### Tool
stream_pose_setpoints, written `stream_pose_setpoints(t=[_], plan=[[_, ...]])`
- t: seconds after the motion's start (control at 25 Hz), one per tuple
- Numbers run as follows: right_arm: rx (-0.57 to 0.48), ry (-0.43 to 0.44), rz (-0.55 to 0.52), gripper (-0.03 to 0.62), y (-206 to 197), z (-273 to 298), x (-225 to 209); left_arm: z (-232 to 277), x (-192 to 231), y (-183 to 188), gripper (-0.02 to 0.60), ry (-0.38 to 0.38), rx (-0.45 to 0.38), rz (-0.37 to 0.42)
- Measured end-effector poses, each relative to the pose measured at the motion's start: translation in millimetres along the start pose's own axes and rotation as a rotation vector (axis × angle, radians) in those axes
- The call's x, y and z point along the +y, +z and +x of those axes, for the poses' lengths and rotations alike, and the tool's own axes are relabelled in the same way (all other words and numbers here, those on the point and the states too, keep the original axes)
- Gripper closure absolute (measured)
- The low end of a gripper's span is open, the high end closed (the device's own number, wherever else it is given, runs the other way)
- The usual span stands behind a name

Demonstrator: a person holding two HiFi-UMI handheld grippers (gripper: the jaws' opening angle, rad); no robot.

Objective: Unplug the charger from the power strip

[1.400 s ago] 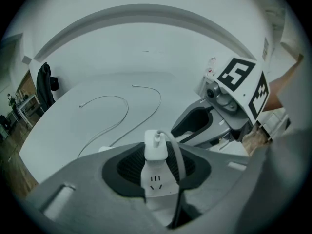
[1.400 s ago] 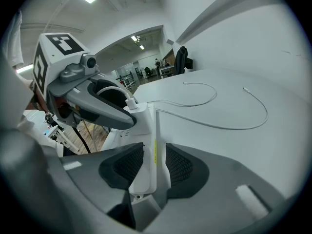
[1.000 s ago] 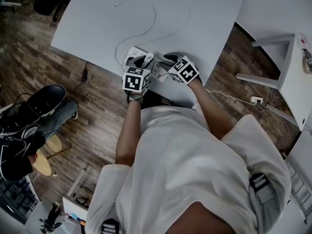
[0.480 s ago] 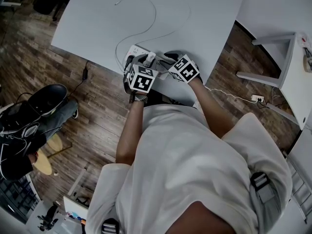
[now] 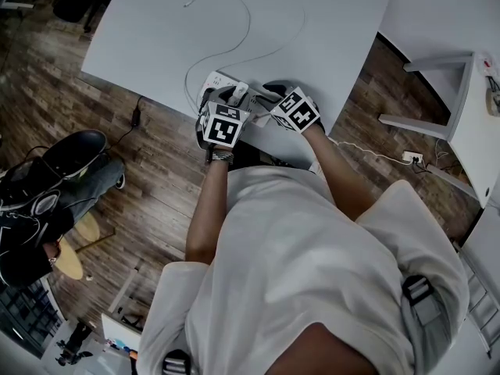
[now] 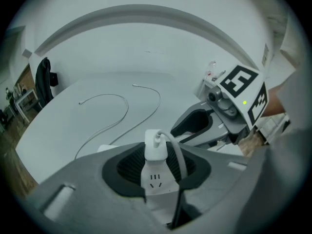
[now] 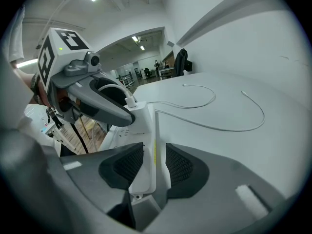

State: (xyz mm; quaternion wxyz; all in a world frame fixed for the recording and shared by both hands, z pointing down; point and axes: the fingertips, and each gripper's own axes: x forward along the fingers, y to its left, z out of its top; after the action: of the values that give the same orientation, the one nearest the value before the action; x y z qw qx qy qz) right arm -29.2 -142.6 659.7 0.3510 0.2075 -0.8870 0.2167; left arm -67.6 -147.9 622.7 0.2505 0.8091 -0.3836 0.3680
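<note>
- Left tool (image 6: 157, 165) is clenched on the charger (image 6: 155, 145). The charger stands upright, plugged into the power strip (image 7: 141, 126).
- The strip lies right at the near edge of the bench (image 5: 156, 37), about midway along it.
- Right tool (image 7: 148, 165) is clenched across the strip body, near the charger, pinning it.
- Risk: if the pull tilts sideways, we judge the prongs bind or the pads slip off the smooth casing.
- Risk: if the right grip gives, the whole strip lifts with the charger. This close to the near edge, it can slide off onto the floor (image 5: 94, 170).
- Risk: the cable (image 5: 248, 22) arches out of the charger top beside the left tool's jaw and can snag it or drag its loose loops.
- Risk: the two tools sit close together and can knock on the pull.
- Room: straight up is open. Toward the far edge we see only cable loops.
- Room: the near side is tight, with the person's body (image 5: 312, 272) just behind the edge.
</note>
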Motion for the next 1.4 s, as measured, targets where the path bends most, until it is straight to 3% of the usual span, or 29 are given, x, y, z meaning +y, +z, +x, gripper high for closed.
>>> stream_pose_setpoints(t=[0.16,0.28,0.52,0.6,1.0,1.4], plan=[[-0.001,-0.004,-0.003,0.445,-0.8,-1.0,0.5,0.9,-6.8,0.2,0.443,0.018,0.039,0.090],[-0.003,-0.005,-0.004,0.445,0.5,-0.6,1.1,-0.1,-5.7,-0.5,0.443,0.017,0.038,0.081],[-0.006,-0.003,-0.008,0.444,0.5,-2.0,2.1,-16.7,1.1,12.4,0.443,-0.011,-0.058,-0.095],[-0.005,-0.005,-0.008,0.444,-1.1,-2.7,1.8,-20.7,1.6,21.0,0.445,-0.017,-0.085,-0.108],[-0.011,-0.016,-0.006,0.441,-0.7,-3.1,1.6,-15.3,-5.4,12.5,0.443,-0.106,-0.119,-0.244],[-0.008,-0.022,0.006,0.433,-0.5,-2.2,0.4,-1.4,11.9,17.9,0.442,-0.214,-0.166,-0.504]])
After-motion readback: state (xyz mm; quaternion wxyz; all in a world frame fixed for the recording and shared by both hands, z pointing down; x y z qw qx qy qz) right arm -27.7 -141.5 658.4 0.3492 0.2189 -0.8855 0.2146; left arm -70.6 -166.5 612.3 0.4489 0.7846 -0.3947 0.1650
